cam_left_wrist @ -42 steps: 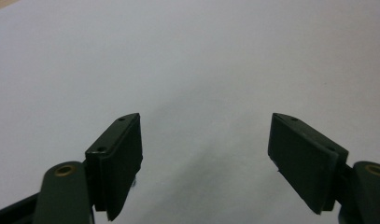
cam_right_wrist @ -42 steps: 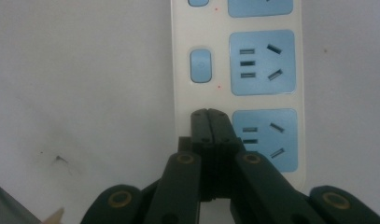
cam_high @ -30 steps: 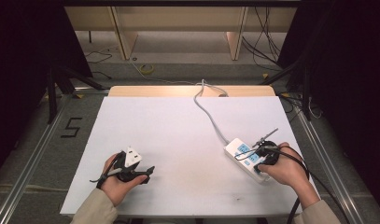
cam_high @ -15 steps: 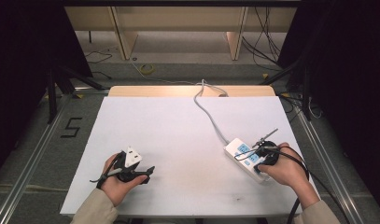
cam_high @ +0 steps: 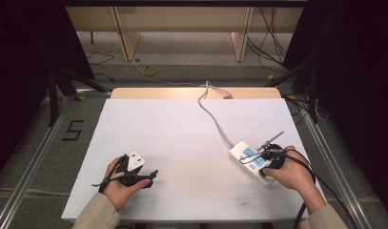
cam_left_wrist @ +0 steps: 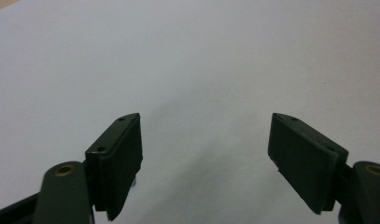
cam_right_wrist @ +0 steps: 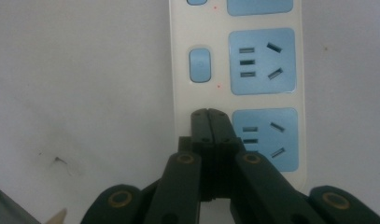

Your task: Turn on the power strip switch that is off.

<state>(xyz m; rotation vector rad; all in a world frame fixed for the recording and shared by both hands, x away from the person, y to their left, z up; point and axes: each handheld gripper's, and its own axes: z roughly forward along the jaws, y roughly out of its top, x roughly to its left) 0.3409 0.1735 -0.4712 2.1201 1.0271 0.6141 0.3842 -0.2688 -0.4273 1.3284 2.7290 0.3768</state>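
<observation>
- Power strip (cam_high: 251, 160): we list a white strip with blue socket faces, lying at the right side of the table, set at a slant, near the front right corner. In the right gripper view (cam_right_wrist: 239, 70) we count two full sockets and part of a third, each with a small blue switch (cam_right_wrist: 200, 64) and a red dot beside it.
- Cord (cam_high: 213, 117): we note a pale cord that leaves the strip's far end, curves over the sheet towards the back edge and drops off the table there.
- Right gripper (cam_right_wrist: 210, 116): we find its black jaws pressed flat together with nothing between them. Their tips lie over the strip's white edge, just left of the nearest socket, where that socket's switch would sit; whether they press on the strip we cannot tell. In the high view (cam_high: 272, 157) the person's right hand holds it over the near end of the strip.
- Left gripper (cam_left_wrist: 206, 154): we record its jaws standing wide apart and holding nothing, with bare white sheet under and beyond them. In the high view (cam_high: 134, 171) the left hand holds it low at the front left of the table, well apart from the strip.
- Table (cam_high: 172, 143): we enter a white sheet that covers most of the top, with a strip of pale wood along the back edge.
- Floor (cam_high: 44, 157): we note a black mark shaped like a 5 (cam_high: 73, 130) to the left of the table.
</observation>
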